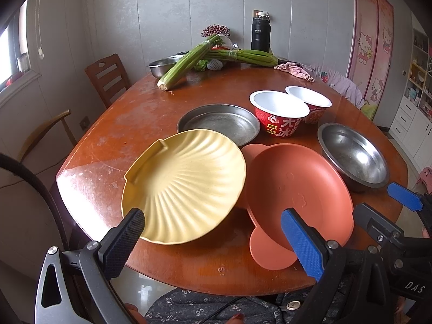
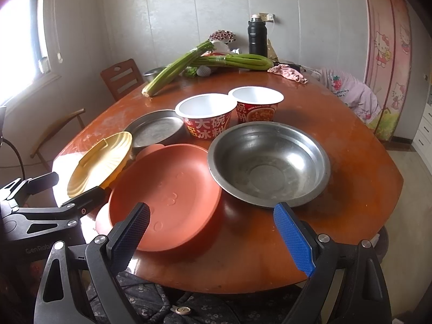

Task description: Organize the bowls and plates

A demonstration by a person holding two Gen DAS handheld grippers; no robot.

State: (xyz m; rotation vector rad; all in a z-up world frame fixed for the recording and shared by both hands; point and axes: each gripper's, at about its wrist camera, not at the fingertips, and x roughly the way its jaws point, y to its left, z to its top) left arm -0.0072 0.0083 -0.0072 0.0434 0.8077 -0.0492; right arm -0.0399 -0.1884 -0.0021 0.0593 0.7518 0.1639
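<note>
A yellow shell-shaped plate (image 1: 186, 186) lies at the table's near left, its right edge leaning on an orange plate (image 1: 297, 189). Behind stand a flat steel pan (image 1: 218, 124), two red paper bowls (image 1: 279, 113) (image 1: 310, 104) and a steel bowl (image 1: 353, 156). My left gripper (image 1: 213, 232) is open, its jaws wide on either side of the near rims of the yellow and orange plates, holding nothing. My right gripper (image 2: 213, 229) is open and empty, just before the orange plate (image 2: 167, 197) and the steel bowl (image 2: 270, 162). The yellow plate (image 2: 100, 162) shows at left.
Celery stalks (image 1: 213, 59), a small steel bowl (image 1: 162, 67), a black flask (image 1: 260, 33) and a pink cloth (image 1: 294, 70) lie at the far side of the round wooden table (image 1: 129, 113). Wooden chairs (image 1: 108, 78) stand at left. My lap is under the near edge.
</note>
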